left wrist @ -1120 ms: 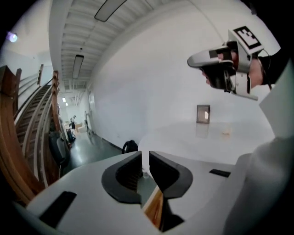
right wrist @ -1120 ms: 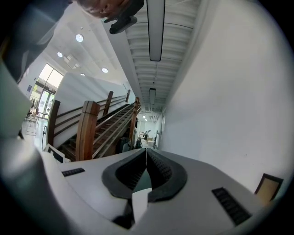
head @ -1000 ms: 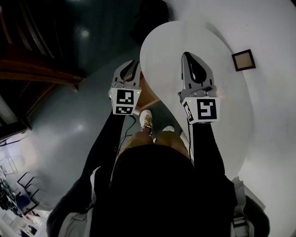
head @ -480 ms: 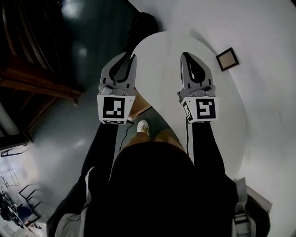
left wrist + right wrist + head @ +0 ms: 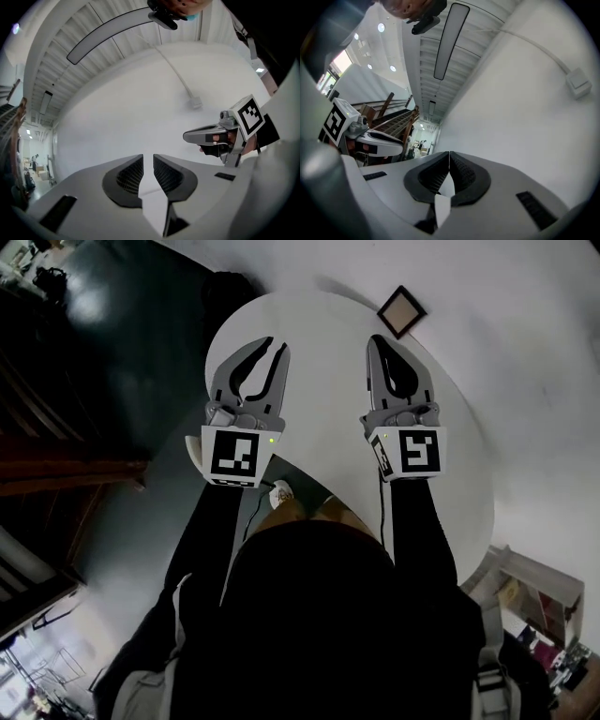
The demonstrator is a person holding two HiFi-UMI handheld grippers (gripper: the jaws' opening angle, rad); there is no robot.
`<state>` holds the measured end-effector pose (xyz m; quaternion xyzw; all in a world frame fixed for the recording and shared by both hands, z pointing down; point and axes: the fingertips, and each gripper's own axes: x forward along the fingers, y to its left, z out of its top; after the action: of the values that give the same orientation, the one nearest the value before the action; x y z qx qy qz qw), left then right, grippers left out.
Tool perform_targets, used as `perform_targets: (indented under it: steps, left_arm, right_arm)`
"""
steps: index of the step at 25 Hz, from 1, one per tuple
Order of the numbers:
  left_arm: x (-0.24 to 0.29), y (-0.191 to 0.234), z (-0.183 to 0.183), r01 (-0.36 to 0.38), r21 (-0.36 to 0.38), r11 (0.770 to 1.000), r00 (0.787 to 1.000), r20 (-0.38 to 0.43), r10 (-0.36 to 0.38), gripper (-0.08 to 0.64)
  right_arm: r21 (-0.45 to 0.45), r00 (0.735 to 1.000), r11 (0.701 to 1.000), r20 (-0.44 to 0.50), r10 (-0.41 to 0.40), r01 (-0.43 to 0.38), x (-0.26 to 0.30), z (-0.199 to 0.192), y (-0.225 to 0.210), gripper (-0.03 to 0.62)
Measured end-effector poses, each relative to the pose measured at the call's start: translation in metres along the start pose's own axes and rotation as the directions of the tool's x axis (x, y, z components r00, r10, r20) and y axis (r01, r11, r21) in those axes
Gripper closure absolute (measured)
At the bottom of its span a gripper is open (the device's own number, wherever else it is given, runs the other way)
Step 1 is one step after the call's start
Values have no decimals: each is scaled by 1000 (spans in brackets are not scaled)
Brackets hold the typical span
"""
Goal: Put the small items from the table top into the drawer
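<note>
Head view | left gripper jaws just opening, empty | right gripper jaws together | square frame beyond table

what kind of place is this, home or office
Probably an office or lab-like building interior, not a home: a slatted ceiling with a long strip light, a wooden staircase beside a lit corridor, and a glossy dark floor around a white table.
</note>
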<state>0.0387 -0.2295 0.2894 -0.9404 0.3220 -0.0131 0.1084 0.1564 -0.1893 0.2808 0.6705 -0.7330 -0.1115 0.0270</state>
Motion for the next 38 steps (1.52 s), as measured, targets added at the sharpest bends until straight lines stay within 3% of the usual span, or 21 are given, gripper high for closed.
perform_targets:
  steps: [4,10,14,17,20,23,26,29,34,36,38]
  left_arm:
    - [31,-46,11,113,-10,994,993,33,-113,483]
    - [56,-92,21,213,-7,977,975,59,-213,483]
    - [63,-112,33,252,-24,968,966,72,-249,483]
    - [67,-125,25,297,17,955,954,49,-297,483]
    - [81,-147,15,388,86,918,921,3,-390,483]
    - [96,-173,-7,523,155,838,852,-87,-516,483]
    - [107,-201,-42,666,206,717,746,-210,-632,474]
    - [115,-221,-78,772,235,590,634,-332,-698,441]
    - [119,-248,-149,910,204,360,411,-543,-732,387]
    - [120,-252,-176,940,191,281,338,-612,-715,385]
    - [123,-254,-199,958,176,227,285,-664,-691,385]
  right_arm:
    - [-13,994,995,-18,-104,104,-30,-2,-44,565]
    - [-28,968,969,-53,-245,244,-79,-11,-97,565]
    - [-30,960,962,-54,-273,272,-94,-7,-113,565]
    - [-26,957,959,-65,-283,282,-100,-13,-116,565]
    - [-17,953,957,-80,-291,290,-106,-20,-127,565]
    - [-6,949,953,-94,-301,302,-113,-30,-138,565]
    - [9,942,948,-119,-315,318,-123,-43,-148,565]
    - [17,935,943,-136,-328,333,-131,-51,-159,565]
    - [22,919,931,-170,-357,365,-147,-65,-177,565]
    - [23,913,927,-181,-365,375,-152,-68,-180,565]
    - [20,908,924,-193,-372,383,-158,-71,-182,565]
